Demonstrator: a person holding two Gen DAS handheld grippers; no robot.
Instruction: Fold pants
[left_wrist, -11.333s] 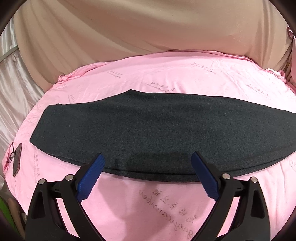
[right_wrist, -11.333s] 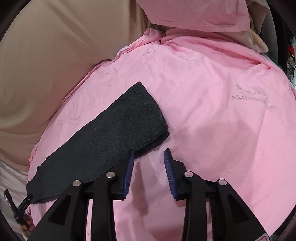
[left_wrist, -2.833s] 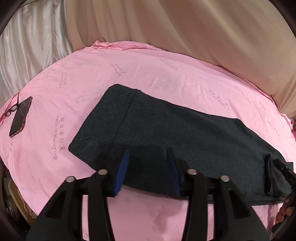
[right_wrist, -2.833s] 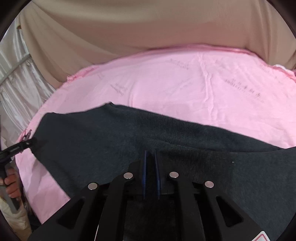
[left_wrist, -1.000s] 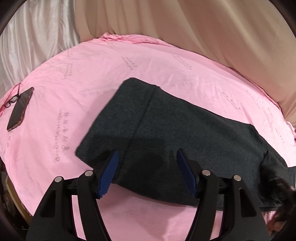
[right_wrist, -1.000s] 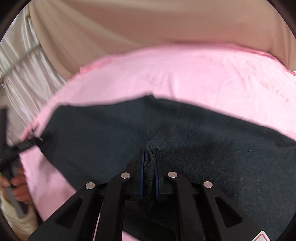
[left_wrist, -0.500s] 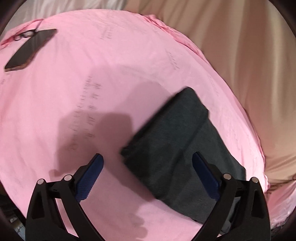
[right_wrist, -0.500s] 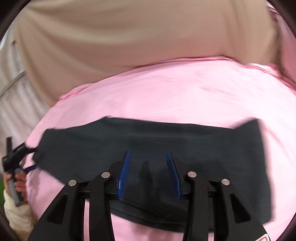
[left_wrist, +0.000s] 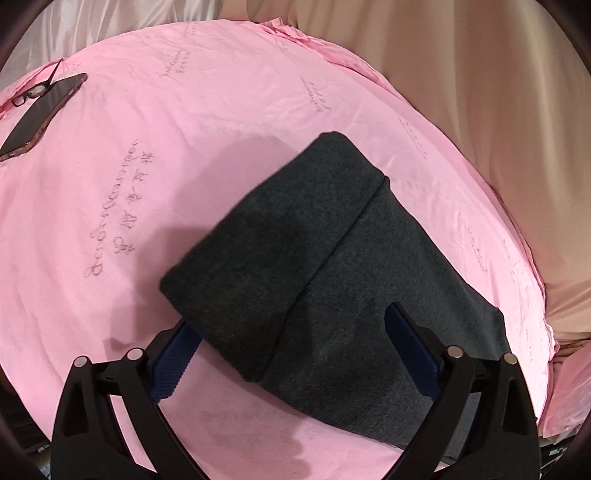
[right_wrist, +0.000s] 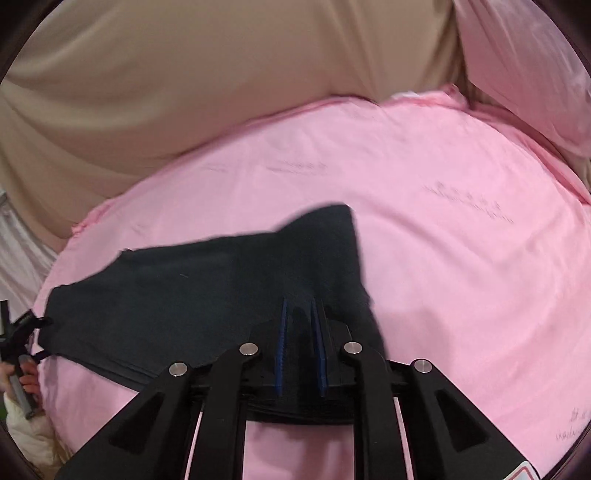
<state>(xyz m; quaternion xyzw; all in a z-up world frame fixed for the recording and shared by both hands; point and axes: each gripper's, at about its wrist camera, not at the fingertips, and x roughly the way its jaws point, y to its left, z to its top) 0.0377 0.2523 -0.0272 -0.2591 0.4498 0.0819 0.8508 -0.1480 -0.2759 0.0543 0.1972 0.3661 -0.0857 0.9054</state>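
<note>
Pants, dark grey, lie folded on the pink sheet, one layer doubled over another with a crease running diagonally across them. Left gripper stands spread wide, its blue pads straddling the near edge of the fabric without pressing it. Right gripper is narrowing, its jaws a slim gap apart over the dark cloth; whether fabric sits between them cannot be told. Phone and glasses rest at the sheet's far left edge; beige drapery hangs behind
</note>
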